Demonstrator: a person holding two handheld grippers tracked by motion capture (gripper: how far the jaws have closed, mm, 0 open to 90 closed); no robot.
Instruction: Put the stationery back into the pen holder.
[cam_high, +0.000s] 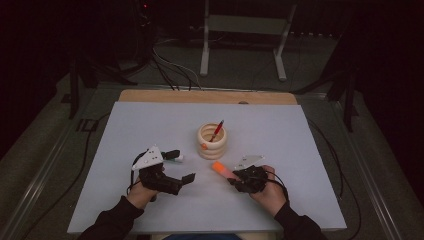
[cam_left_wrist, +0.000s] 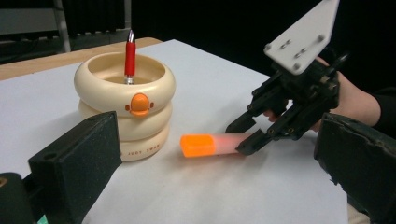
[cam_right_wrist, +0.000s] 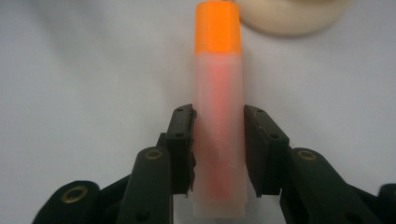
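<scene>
An orange-capped highlighter (cam_high: 220, 168) with a translucent body lies low over the white sheet, cap pointing at the holder. My right gripper (cam_high: 232, 176) is shut on its body; the right gripper view shows both pads (cam_right_wrist: 183, 140) pressed on the highlighter's (cam_right_wrist: 218, 93) sides. The left gripper view shows the highlighter (cam_left_wrist: 210, 144) sticking out of the right gripper (cam_left_wrist: 239, 138). A cream ring-shaped pen holder (cam_high: 211, 141) with an orange duck bill stands mid-table, a red pen (cam_high: 216, 131) upright in it. My left gripper (cam_high: 182, 166) stands open to the holder's left, nothing between its jaws.
A white sheet (cam_high: 150, 125) covers a wooden table (cam_high: 200, 96). A small white and green thing (cam_high: 177, 158) lies by the left gripper's far jaw. Cables and a metal stand (cam_high: 245, 30) sit on the floor behind the table.
</scene>
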